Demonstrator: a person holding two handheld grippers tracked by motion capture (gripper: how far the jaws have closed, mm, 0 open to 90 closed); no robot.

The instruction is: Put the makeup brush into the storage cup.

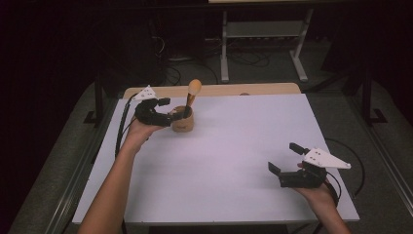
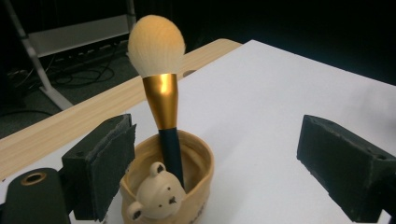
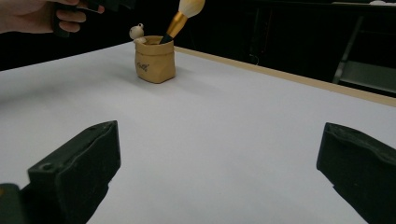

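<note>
Tan pot (image 1: 183, 120) holding makeup brush (image 1: 192, 95) on white desk (image 1: 234, 161); left claw (image 1: 168, 110) open beside pot; right claw (image 1: 286, 157) open, well apart.

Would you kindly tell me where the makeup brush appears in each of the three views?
High view: makeup brush stands upper left of centre, in the tan bear cup.
Left gripper view: brush rises left of centre, between the jaws.
Right gripper view: brush at the top, left of centre.
Shared landmark: the bear cup.
</note>
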